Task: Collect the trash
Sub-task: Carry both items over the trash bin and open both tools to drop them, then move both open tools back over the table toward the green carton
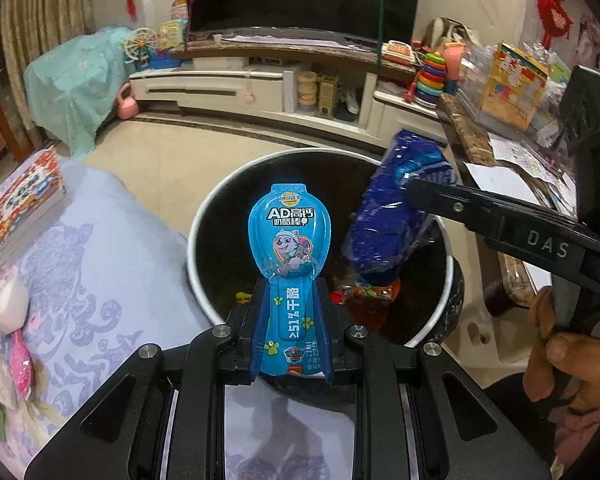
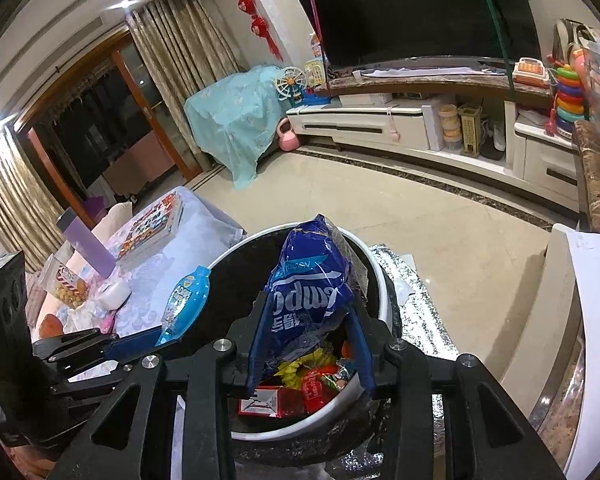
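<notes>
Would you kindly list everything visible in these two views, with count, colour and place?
bin: one, white rim, dark inside, on the floor beside the bed
cheese wrapper: one, light blue, in the left tongs over the bin
blue bag: one, dark blue, in the right tongs over the bin
trash: several pieces, red and yellow, inside the bin
books: a stack, multicoloured, on the bed
TV: one, black, on the cabinet
ring toy: one, rainbow, on the cabinet
left tongs: black, shut on the wrapper
right tongs: black, shut on the bag
hand: one, on the right tongs' handle
</notes>
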Available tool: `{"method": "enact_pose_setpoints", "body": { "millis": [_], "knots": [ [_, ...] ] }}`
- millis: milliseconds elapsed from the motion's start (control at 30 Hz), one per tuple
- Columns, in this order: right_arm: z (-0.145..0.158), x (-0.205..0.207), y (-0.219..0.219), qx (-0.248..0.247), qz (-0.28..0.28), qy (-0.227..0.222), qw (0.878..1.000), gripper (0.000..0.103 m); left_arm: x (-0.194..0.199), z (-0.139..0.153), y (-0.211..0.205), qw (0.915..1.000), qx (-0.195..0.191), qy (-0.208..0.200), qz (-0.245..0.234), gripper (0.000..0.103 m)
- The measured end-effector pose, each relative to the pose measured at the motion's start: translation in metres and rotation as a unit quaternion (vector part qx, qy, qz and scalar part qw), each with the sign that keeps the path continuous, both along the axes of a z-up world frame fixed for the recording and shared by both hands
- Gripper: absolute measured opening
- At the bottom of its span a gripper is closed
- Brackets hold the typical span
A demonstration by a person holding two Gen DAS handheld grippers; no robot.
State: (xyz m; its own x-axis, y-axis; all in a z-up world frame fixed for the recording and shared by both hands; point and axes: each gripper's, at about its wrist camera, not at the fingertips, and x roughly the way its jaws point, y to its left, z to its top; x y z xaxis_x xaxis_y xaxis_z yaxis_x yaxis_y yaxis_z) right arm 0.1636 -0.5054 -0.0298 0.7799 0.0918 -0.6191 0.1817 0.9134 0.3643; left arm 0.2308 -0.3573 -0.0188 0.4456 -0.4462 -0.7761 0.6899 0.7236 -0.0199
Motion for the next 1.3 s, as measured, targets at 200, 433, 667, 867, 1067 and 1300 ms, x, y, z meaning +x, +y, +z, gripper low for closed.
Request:
{"method": "enact_pose_setpoints", "body": {
  "millis": [200, 433, 667, 867, 1067, 1300],
  "knots": [
    [-0.001, 0.003, -0.002, 0.003, -0.002, 0.007, 1.0, 0.052, -0.004, 0.002, 0.002, 0.9997, 0.009, -0.021, 0.008, 0.042],
    [0.003, -0.005, -0.005, 0.016, -0.013, -0.004, 1.0, 0.069, -0.008, 0.001, 0.034, 0.9988, -0.018, -0.005, 0.045, 0.051],
    [0.009, -0.02, 0.009, 0.025, -0.011, -0.026, 0.999, 0.086, -0.023, -0.001, 0.082, 0.9938, -0.059, 0.017, 0.093, 0.06],
    [0.008, -0.033, 0.039, 0.034, 0.008, -0.035, 0.999, 0.089, -0.035, -0.003, 0.125, 0.9876, -0.077, 0.021, 0.135, 0.062],
    [0.008, -0.041, 0.069, 0.039, 0.031, -0.039, 0.998, 0.09, -0.046, -0.009, 0.171, 0.978, -0.093, 0.023, 0.186, 0.062],
    [0.002, -0.042, 0.108, 0.05, 0.066, -0.032, 0.996, 0.09, -0.056, -0.02, 0.221, 0.9665, -0.1, 0.027, 0.235, 0.062]
  ]
}}
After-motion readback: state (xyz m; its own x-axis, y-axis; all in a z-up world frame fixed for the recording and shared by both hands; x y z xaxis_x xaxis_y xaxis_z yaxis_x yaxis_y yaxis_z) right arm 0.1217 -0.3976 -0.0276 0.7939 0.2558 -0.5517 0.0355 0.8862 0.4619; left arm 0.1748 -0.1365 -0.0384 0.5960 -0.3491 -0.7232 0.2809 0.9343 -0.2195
